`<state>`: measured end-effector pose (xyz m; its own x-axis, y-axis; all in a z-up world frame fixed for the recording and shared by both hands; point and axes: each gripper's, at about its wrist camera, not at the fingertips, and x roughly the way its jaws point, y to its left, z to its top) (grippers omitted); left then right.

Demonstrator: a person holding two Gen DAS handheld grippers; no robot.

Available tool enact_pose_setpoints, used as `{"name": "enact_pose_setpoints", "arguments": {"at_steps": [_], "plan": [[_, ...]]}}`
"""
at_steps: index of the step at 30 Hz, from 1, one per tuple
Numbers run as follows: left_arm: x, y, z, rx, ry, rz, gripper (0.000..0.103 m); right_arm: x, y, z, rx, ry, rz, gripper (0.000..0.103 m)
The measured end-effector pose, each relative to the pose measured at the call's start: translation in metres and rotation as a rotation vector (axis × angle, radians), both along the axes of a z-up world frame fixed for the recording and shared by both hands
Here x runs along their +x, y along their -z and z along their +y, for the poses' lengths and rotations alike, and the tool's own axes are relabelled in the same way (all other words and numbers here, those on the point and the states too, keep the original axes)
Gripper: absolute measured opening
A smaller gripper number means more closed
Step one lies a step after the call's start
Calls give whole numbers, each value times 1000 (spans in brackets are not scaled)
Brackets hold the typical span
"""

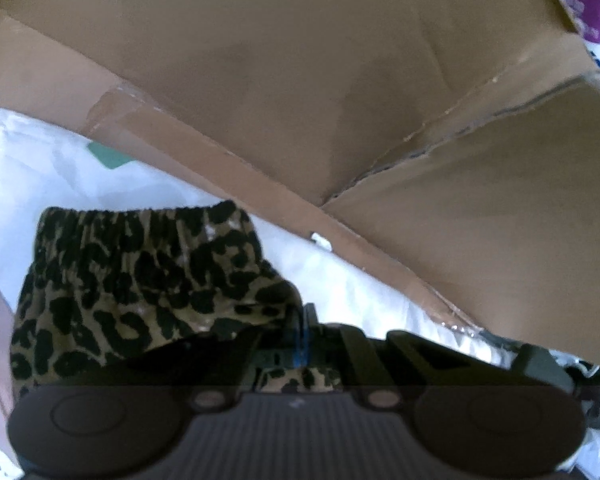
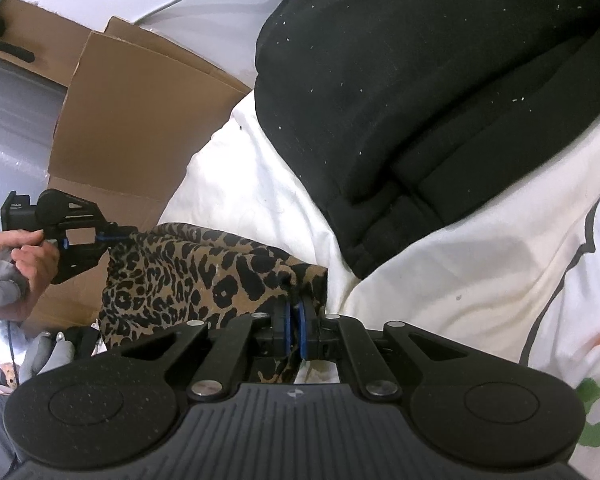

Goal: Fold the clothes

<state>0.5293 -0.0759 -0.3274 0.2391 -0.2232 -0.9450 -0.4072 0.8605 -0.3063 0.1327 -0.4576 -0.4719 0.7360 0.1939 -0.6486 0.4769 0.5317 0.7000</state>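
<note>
Clearly, we have the leopard-print garment (image 2: 204, 276) pinched at both ends and lifted off the white bedding (image 2: 440, 280). Our right gripper (image 2: 295, 322) is clamped on one bunched corner at lower centre of its own view, and the left gripper (image 2: 104, 236) bites the opposite end at mid left, held by a hand (image 2: 28, 256). The cloth's long axis runs between the two grippers, sagging slightly, so each hand is as near its own end as it can be.

In the left wrist view, the elastic waistband (image 1: 140, 216) stands above the left gripper (image 1: 300, 344), with cardboard (image 1: 340, 80) behind.

How many layers hang below (folded already or not) we cannot tell; the lower part is hidden behind the gripper bodies. A black garment (image 2: 440, 80) lies at upper right.
</note>
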Motion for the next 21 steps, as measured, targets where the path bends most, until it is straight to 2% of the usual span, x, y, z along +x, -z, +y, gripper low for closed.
{"name": "enact_pose_setpoints", "arguments": {"at_steps": [9, 11, 15, 21], "plan": [[11, 22, 1, -23, 7, 15, 2, -1, -7, -4, -30, 2, 19, 3], [11, 19, 0, -31, 39, 13, 7, -2, -7, -4, -25, 2, 20, 2], [3, 7, -5, -74, 75, 32, 24, -4, -7, -4, -12, 3, 21, 2], [-16, 5, -31, -96, 128, 74, 24, -4, -4, -3, 1, 14, 20, 2]]}}
